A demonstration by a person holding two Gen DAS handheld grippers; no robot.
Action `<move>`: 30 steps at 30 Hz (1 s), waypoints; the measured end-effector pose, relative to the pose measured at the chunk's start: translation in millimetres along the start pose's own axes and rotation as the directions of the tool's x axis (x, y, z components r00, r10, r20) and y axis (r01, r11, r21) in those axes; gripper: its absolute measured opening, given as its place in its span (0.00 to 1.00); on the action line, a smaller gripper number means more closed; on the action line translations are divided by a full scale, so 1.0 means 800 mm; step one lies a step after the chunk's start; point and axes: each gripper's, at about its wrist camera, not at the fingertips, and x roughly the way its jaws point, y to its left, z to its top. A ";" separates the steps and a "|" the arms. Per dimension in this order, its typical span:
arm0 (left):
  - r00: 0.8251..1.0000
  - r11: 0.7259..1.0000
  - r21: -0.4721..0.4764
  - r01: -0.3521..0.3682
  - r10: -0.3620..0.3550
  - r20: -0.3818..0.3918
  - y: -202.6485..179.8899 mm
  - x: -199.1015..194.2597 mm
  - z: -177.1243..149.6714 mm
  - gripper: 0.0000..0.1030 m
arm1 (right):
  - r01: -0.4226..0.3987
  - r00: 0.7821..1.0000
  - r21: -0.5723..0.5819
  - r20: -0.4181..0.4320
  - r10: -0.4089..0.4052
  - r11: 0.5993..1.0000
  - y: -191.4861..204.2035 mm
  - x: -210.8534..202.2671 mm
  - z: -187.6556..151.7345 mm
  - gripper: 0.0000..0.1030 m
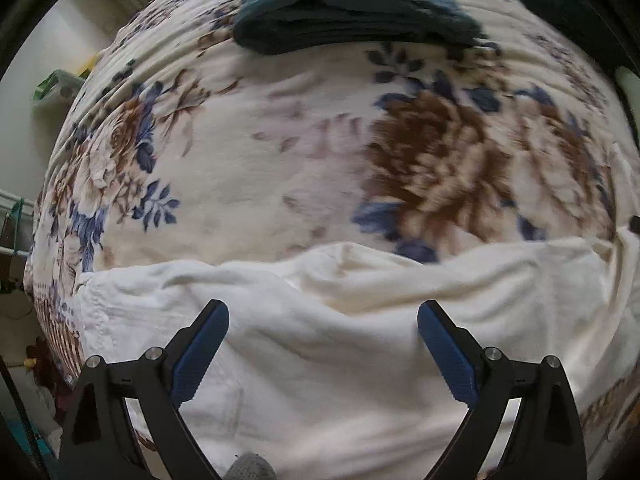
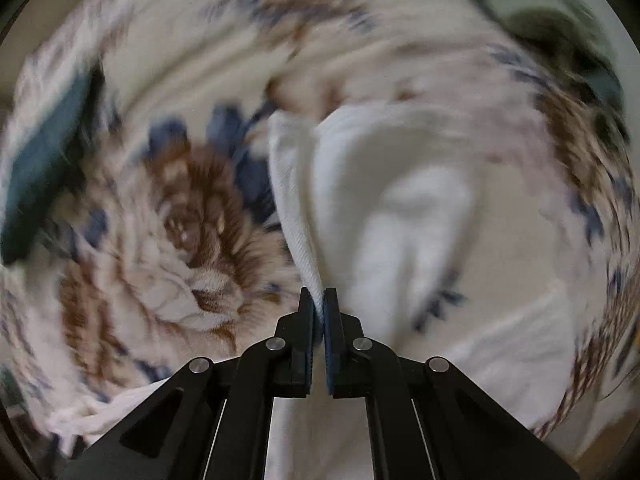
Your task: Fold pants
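Right gripper [image 2: 319,300] is clenched on an edge of the white pants [image 2: 392,208], pinching a ridge of cloth that drapes down onto the floral blanket [image 2: 168,208]. Left gripper [image 1: 323,336] hangs above the pants [image 1: 320,360] with its jaws spread wide and nothing between them. From where I stand the fabric looks light, soft and floppy; I'd take it by a hem or the waistband, since the middle would only bunch.

Pants [image 1: 320,340]: plain white, lower frame. Blanket [image 1: 260,160]: cream with brown and blue floral pattern. Folded garment [image 1: 352,12], upper frame: dark teal. Fingers [image 1: 202,354]: black with blue pads.
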 end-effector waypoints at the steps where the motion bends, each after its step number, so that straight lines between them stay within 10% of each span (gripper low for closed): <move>1: 1.000 1.000 0.006 0.012 -0.012 0.001 -0.005 -0.007 -0.004 0.94 | -0.025 1.000 0.036 0.020 0.025 0.999 -0.015 -0.014 -0.005 0.05; 7: 0.997 0.997 0.003 0.080 -0.080 -0.012 -0.028 -0.039 -0.036 0.94 | -0.121 0.988 0.369 0.136 0.076 0.921 -0.176 -0.092 -0.076 0.04; 15: 0.997 0.998 0.016 0.064 -0.063 -0.045 -0.040 -0.027 -0.080 0.94 | -0.096 0.988 0.500 -0.059 0.144 0.861 -0.251 0.012 -0.137 0.16; 18: 0.998 0.999 -0.012 0.051 -0.051 -0.039 -0.016 -0.027 -0.100 0.94 | -0.146 0.979 0.495 -0.053 0.197 0.857 -0.245 0.012 -0.150 0.53; 26: 1.000 0.990 0.140 -0.004 0.002 0.017 0.017 -0.009 -0.153 0.94 | -0.323 0.888 0.463 -0.153 0.434 0.825 -0.136 0.027 -0.221 0.55; 30: 1.000 0.930 0.367 -0.030 0.027 0.014 -0.009 0.021 -0.165 0.90 | -0.343 0.860 0.500 -0.172 0.479 0.795 -0.102 0.064 -0.239 0.55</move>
